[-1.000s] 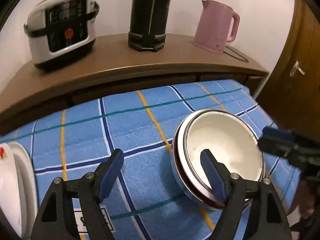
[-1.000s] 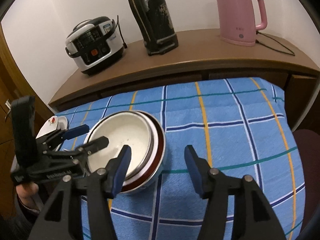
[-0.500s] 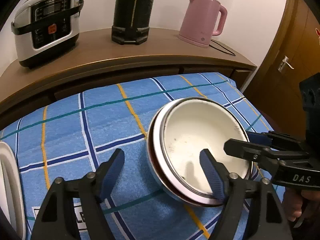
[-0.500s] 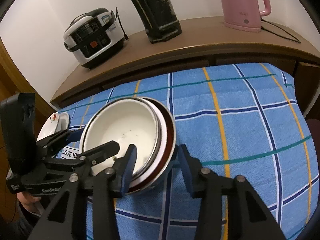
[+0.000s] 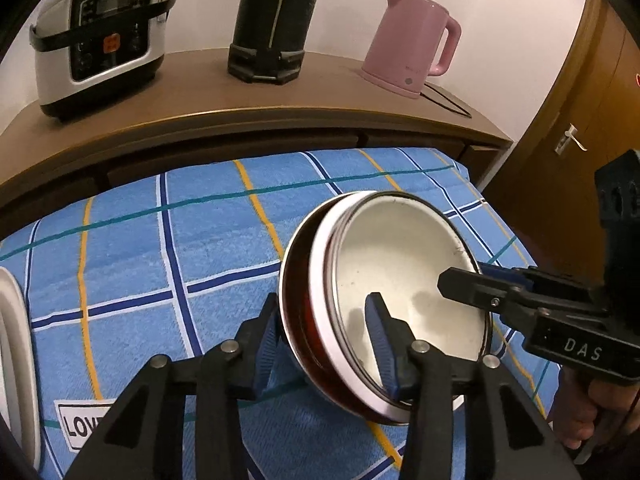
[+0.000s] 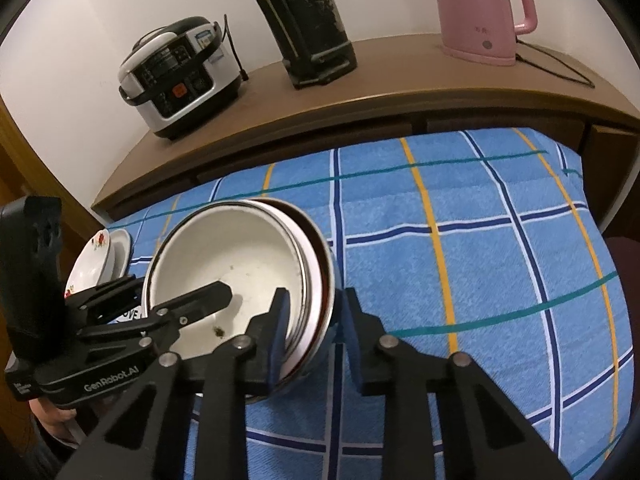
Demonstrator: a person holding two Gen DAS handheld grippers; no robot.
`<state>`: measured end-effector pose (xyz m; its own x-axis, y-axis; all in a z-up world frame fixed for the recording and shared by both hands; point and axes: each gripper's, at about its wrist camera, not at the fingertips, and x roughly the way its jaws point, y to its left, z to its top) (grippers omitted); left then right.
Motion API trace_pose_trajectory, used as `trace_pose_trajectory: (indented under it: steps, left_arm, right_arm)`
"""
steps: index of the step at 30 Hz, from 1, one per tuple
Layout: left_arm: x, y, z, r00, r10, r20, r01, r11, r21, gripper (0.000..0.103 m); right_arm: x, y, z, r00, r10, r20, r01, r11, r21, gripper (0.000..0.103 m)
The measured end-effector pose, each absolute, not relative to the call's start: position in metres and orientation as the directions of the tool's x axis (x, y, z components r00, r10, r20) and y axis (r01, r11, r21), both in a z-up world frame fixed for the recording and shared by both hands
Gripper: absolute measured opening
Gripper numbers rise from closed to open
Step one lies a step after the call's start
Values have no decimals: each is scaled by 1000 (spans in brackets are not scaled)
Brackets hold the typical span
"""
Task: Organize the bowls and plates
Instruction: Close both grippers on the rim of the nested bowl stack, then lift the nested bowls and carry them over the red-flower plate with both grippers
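A: Where's the stack of nested white-and-maroon enamel bowls [image 5: 400,280]?

B: Lower right of the left wrist view, on the blue plaid cloth [image 5: 160,248] over the desk. The left gripper [image 5: 324,344] has just been closing; its jaws pinch the near rim, one pad inside, one outside. In the right wrist view the right gripper [image 6: 316,328] has also been closing on the opposite rim, pinching it likewise.

A: Risks?

B: I'd judge the bowls sit loosely nested and askew; an uneven lift could let the inner one slide out. Smooth enamel may also slip from the pads, or knock the floral white plates [image 6: 100,256] at mid-left.
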<state>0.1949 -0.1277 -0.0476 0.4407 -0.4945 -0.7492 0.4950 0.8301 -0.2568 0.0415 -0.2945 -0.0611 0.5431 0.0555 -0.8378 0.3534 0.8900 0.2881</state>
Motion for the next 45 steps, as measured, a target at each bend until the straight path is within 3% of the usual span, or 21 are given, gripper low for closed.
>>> trace_pose_trajectory:
  steps: [6,45]
  left_arm:
    - [197,-122,-48,422,-514,-746,482,825,-296,45]
    - [196,-54,-37,507,-445,-738,269,896,-355,36]
  right_arm:
    - [45,-293,-57,531,40,-846,349,900,262,20]
    - [93,-248,-46,525,137,-840,178,947,266,18]
